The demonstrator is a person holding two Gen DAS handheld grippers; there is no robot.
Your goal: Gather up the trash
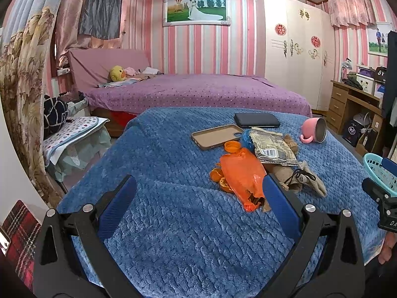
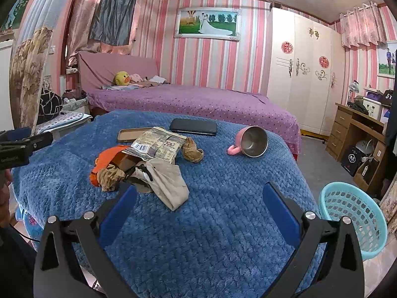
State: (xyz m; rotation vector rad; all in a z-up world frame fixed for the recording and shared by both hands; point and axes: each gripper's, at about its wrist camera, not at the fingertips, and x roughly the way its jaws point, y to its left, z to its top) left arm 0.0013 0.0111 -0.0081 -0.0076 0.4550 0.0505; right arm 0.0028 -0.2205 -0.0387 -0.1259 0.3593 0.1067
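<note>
Both grippers spread and empty; orange bag [image 1: 244,173] lies just ahead-right of left gripper [image 1: 198,198], nearer than right gripper [image 2: 199,198].

At frame centre a blue knobbly-textured blanket [image 2: 211,223] carries an orange bag [image 1: 244,173], a silver-grey barcoded wrapper [image 2: 158,146] and a pink cup [image 2: 250,141]; behind, a purple dotted bedspread [image 1: 198,92], pink-and-white striped wallpaper [image 1: 196,49]; lower right, a turquoise basket [image 2: 352,213]
</note>
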